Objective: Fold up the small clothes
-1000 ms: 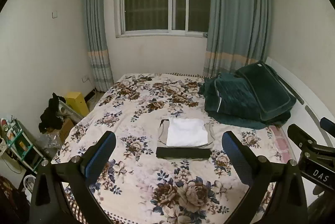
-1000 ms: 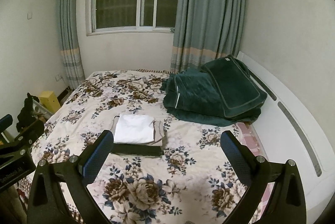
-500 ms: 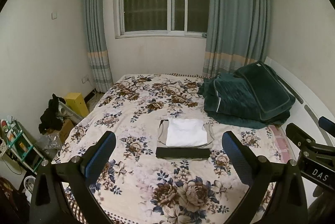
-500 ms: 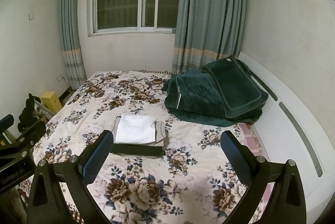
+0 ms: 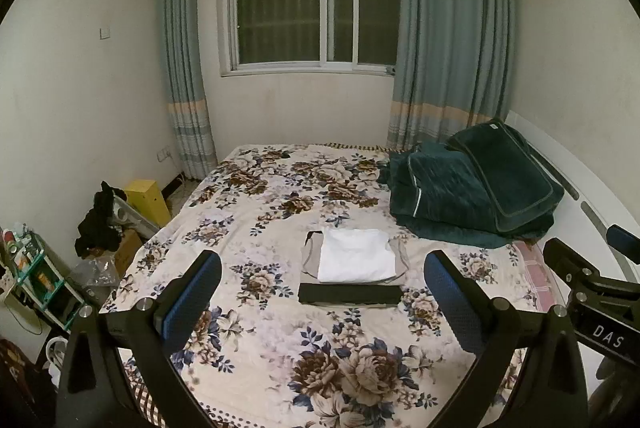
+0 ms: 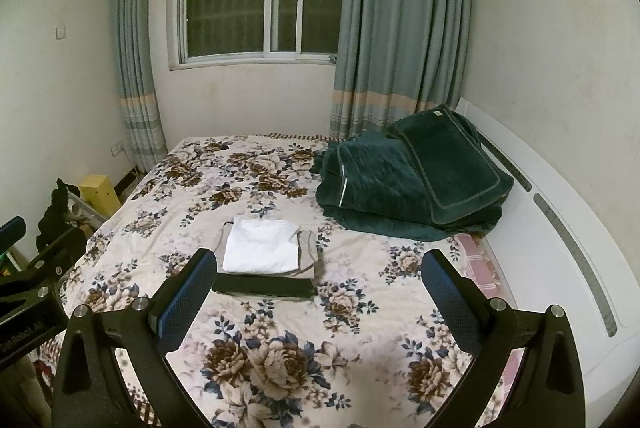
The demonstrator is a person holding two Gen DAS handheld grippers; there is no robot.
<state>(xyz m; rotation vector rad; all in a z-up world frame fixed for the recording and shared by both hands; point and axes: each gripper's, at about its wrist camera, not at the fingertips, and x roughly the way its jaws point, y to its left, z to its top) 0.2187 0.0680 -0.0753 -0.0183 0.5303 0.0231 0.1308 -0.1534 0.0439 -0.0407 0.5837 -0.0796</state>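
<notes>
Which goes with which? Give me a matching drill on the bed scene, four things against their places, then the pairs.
1. white folded garment
2. black folded garment
3. green quilt
4. yellow box

A. on the floor beside the bed
B. piled near the headboard
C. on top of the beige garment
D. nearest edge of the clothes stack

Pairs: 1-C, 2-D, 3-B, 4-A

Both wrist cameras sit well back from the bed (image 5: 280, 308), above its near edge, facing the window (image 5: 316, 0) on the far wall. Each looks forward between its own claw fingers. The left view sits further left; the right claw (image 5: 592, 284) enters its right edge. The left claw (image 6: 32, 268) enters the right view's left edge. Both views share the bed, the window and the folded stack (image 5: 354, 262) (image 6: 264, 248).
</notes>
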